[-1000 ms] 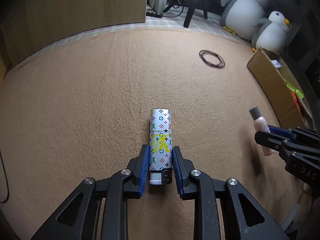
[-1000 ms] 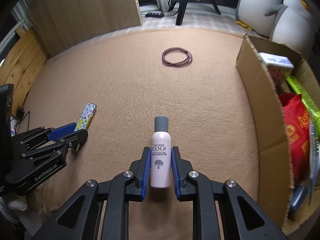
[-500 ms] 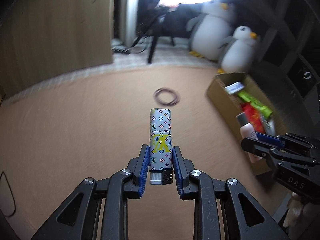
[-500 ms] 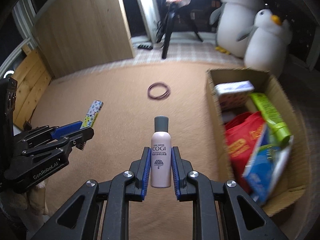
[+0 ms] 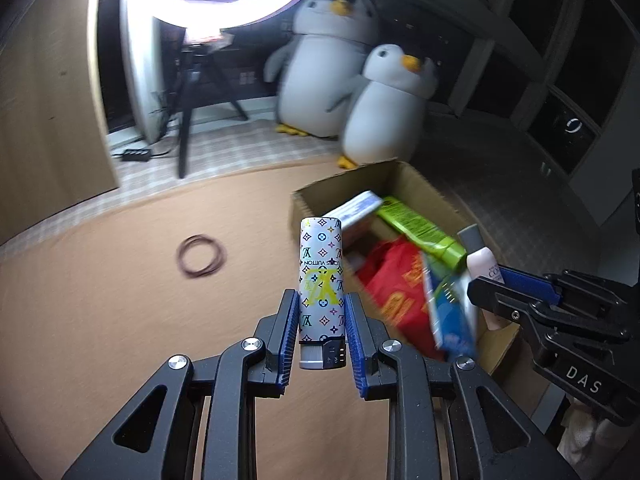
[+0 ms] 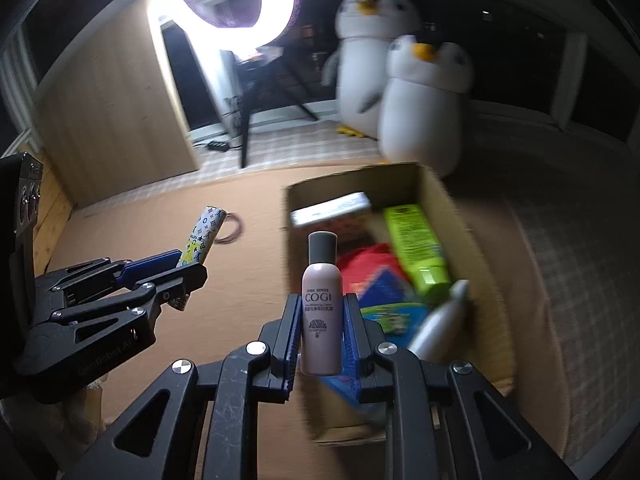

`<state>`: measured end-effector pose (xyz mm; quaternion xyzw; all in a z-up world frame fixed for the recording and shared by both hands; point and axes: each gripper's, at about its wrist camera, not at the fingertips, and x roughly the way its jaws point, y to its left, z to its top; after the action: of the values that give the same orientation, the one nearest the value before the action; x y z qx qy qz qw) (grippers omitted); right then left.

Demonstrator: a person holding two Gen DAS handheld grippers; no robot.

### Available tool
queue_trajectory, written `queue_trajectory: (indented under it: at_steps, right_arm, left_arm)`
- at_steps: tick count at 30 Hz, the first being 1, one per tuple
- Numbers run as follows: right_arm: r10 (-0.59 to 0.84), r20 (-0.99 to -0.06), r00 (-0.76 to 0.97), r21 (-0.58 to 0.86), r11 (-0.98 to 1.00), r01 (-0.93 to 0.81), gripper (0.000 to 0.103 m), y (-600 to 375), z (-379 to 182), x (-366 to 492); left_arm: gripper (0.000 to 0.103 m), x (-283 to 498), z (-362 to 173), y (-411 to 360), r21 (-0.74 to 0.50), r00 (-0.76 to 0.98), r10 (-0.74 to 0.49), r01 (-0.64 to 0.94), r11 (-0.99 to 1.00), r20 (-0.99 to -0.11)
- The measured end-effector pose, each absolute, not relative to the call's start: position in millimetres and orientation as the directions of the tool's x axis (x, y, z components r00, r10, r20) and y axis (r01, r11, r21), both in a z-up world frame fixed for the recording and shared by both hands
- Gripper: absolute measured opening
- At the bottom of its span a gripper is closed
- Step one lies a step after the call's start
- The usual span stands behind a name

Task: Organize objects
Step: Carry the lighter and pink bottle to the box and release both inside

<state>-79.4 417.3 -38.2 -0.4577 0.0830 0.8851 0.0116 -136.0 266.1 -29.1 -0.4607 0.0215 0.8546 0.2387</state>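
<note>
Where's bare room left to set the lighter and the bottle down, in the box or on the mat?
The cardboard box is crowded: green tube, red bag, blue packet, white carton. Bare mat lies left of the box, around the hair ties. The left gripper holds the lighter; the right gripper holds the bottle.

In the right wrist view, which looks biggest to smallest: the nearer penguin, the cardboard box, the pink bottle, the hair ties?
1. cardboard box
2. nearer penguin
3. pink bottle, though it is enlarged by sitting close to the camera
4. hair ties, partly hidden
</note>
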Motion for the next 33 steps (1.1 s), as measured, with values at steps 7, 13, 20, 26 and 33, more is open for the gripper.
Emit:
queue_trajectory:
  at_steps: [7,13,20,26,33]
  right_arm:
    - [-0.011,-0.822,-0.569,0.122,-0.98,-0.156,0.018,457,-44,-77]
    - [-0.006,-0.834,-0.551,0.127,-0.975,-0.182,0.018,478,-53,-77]
    - [-0.019,-0.836,-0.548,0.14,-0.974,-0.18,0.019,480,-57,-77]
    - [-0.011,-0.824,-0.566,0.137,-0.974,-0.18,0.043,475,-51,-76]
    - [-0.022,-0.829,-0.559,0.151,-0.971,-0.186,0.044,465,-49,-73]
  left_arm:
    - [0.025,-160,-42,312,-0.215,-0.421,0.419,-0.451,-0.866,-0.805]
    - [0.025,-169,-55,339,-0.202,-0.398,0.409,-0.467,-0.861,-0.821]
    - [0.029,-172,-57,348,-0.213,-0.383,0.425,-0.485,-0.848,-0.82]
    - [0.045,-168,-51,343,-0.207,-0.396,0.432,-0.496,-0.843,-0.81]
    - [0.045,-165,-43,321,-0.201,-0.423,0.425,-0.478,-0.855,-0.8]
